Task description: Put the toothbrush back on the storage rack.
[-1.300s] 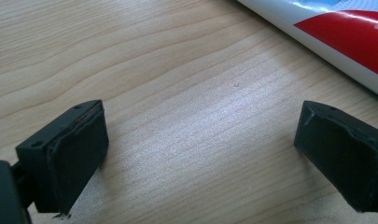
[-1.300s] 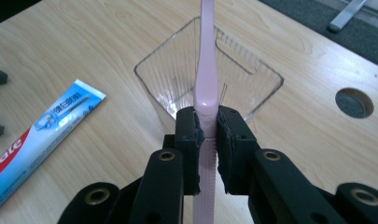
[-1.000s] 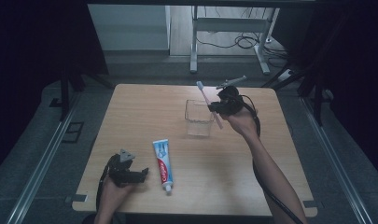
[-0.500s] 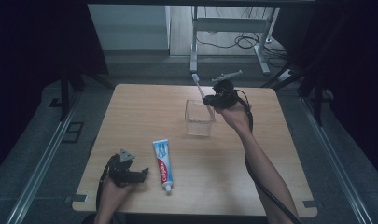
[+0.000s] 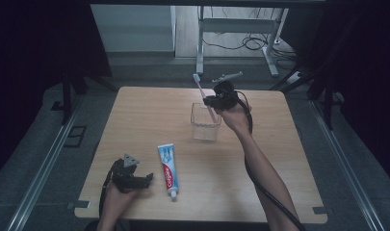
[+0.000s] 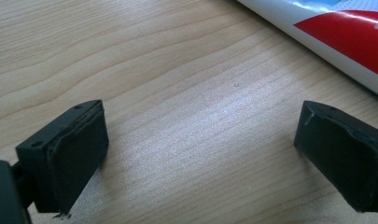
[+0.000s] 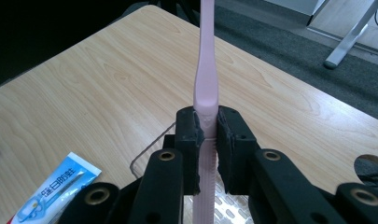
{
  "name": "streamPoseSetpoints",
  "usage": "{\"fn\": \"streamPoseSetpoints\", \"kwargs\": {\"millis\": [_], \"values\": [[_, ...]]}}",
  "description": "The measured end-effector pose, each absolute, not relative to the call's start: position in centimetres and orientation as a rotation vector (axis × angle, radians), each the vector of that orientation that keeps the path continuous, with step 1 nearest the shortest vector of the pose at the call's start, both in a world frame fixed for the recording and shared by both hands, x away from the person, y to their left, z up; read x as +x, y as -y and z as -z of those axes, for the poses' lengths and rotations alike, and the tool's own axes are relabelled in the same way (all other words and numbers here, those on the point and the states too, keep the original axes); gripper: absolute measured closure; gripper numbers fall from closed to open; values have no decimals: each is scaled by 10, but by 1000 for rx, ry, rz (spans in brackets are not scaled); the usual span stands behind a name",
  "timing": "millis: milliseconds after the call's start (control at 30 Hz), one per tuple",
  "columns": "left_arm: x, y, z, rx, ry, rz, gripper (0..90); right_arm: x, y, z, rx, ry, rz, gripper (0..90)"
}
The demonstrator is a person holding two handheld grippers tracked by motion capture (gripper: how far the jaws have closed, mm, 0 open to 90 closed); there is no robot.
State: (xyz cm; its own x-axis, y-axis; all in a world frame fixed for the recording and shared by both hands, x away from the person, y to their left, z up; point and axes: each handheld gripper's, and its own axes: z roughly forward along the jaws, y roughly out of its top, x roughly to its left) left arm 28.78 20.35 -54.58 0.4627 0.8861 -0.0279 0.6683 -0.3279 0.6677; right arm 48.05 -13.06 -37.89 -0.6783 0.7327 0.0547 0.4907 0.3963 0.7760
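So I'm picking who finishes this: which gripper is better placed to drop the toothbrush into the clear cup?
Right. The right gripper is shut on the pink toothbrush directly above the clear cup. The left gripper sits open by the toothpaste tube, far from the cup.

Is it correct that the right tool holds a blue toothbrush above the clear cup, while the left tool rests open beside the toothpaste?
Not quite: the toothbrush is pink, not blue, as the right gripper view shows. The right tool does hold it above the clear cup, and the left tool rests open beside the toothpaste.
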Motion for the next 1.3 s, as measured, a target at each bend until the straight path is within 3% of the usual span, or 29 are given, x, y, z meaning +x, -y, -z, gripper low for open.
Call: {"fn": "streamPoseSetpoints", "kwargs": {"millis": [1300], "values": [[288,-203,546,2099,-1287,-461,31,496,108,447,1093,-2426,-1016,779]]}}
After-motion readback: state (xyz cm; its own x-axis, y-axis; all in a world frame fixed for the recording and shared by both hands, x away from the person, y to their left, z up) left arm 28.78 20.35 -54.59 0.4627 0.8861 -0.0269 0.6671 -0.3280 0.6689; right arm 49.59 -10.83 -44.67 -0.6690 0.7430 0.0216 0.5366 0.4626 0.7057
